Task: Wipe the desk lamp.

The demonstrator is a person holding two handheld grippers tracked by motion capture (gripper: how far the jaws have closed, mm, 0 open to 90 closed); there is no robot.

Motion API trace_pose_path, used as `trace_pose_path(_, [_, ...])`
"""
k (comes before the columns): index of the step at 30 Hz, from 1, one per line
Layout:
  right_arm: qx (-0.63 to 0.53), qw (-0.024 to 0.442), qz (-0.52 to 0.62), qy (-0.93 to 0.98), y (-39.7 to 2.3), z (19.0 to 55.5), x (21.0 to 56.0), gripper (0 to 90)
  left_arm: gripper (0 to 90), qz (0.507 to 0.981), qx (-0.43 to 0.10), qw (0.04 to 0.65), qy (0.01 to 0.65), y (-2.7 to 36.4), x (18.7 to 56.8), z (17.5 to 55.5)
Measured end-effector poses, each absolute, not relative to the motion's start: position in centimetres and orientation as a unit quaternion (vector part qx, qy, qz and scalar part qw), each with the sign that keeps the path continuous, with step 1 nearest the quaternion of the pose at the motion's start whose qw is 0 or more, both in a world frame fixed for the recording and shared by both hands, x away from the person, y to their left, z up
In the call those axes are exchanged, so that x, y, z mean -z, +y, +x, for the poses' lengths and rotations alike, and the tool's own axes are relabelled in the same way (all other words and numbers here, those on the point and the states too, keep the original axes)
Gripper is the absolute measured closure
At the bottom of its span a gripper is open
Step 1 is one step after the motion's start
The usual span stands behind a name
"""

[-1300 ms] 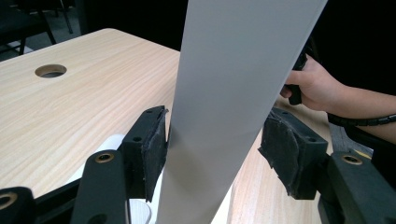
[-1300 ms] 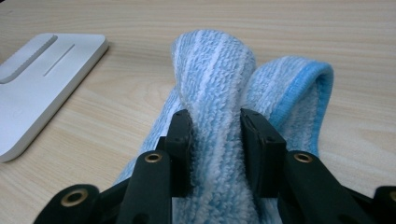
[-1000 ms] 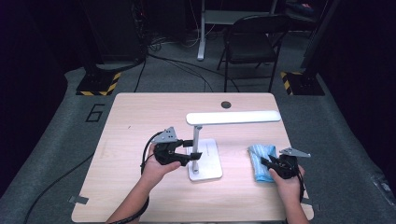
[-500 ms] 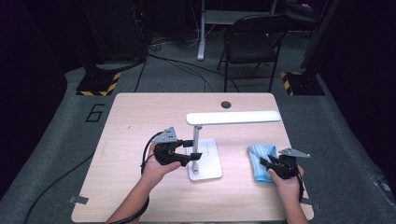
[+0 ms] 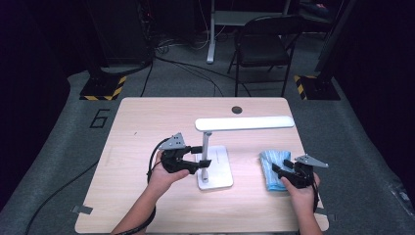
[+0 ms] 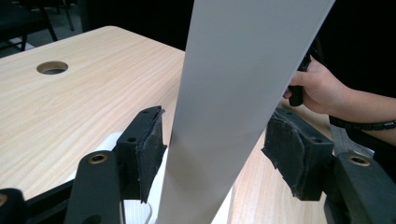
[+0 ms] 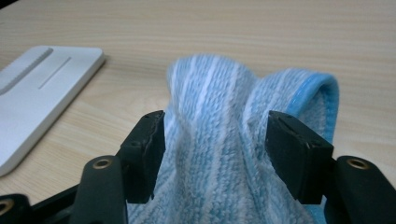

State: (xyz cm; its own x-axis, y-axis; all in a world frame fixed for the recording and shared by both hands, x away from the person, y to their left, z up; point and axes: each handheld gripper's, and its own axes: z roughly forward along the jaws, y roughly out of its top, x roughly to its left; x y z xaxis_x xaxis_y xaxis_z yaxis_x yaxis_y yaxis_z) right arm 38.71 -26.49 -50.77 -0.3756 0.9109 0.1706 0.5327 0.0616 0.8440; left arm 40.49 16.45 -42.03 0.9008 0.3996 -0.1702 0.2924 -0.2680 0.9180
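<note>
**Pale wood table, white desk lamp, blue striped cloth: items as they lie**

Pale wood-grain table point(image 5: 147, 122), rounded corners, with a round cable hole point(image 5: 237, 109) near its far edge. All places below are given from the lamp.

1. Desk lamp point(image 5: 210, 161), white. Flat square base point(image 7: 32, 93) near the table's middle; slim upright post point(image 6: 224, 102); long flat head point(image 5: 244, 123) lying level above the base and reaching toward the person's right.

2. Left gripper point(image 5: 201, 155), black, grey three-cornered plate on top, held in the person's left hand point(image 5: 164, 174) just to the left of the lamp. Its two jaws stand on either side of the post, low down near the base. In the left gripper view one pad point(image 6: 148, 154) lies close against the post's edge and the other stands off with a clear gap. Whether the near pad touches cannot be told. State: loose around the post, not clamped, the jaws having just eased a little wider.

3. Cloth point(image 5: 274, 169), light blue with white stripes, terry, bunched into a fold. It lies on the table to the right of the lamp base, apart from it.

4. Right gripper point(image 5: 275, 170), black, held in the person's right hand point(image 5: 299, 188) at the cloth's near right edge. Jaws have just been opening; a raised ridge of cloth point(image 7: 224, 140) sits between them, with the pads standing off it at both sides. State: released, cloth resting on the table.

5. Folding chair point(image 5: 264, 46), dark, on the floor beyond the table's far edge, behind the lamp.
</note>
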Motion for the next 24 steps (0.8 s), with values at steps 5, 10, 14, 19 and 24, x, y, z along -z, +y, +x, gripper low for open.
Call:
trace_pose_path(5, [-0.458,0.226,0.501,0.699,-26.1,38.5,50.1,33.7,35.9,0.799,-0.043,0.559,0.219,16.2,42.1,40.4])
trace_pose_path(10, [-0.462,0.231,0.498,0.696,-25.5,38.2,49.3,32.5,35.9,0.801,-0.046,0.557,0.215,16.2,42.0,40.4])
trace_pose_path(14, [-0.468,0.227,0.491,0.698,-25.1,38.0,49.1,32.5,36.5,0.804,-0.048,0.551,0.216,16.1,42.0,40.3])
trace_pose_path(19, [-0.473,0.227,0.474,0.707,-24.4,37.8,49.2,31.8,36.3,0.805,-0.047,0.551,0.214,16.1,41.9,40.2])
trace_pose_path(24, [-0.48,0.229,0.467,0.706,-24.0,37.8,49.1,29.8,34.8,0.806,-0.051,0.551,0.208,16.1,41.8,40.2])
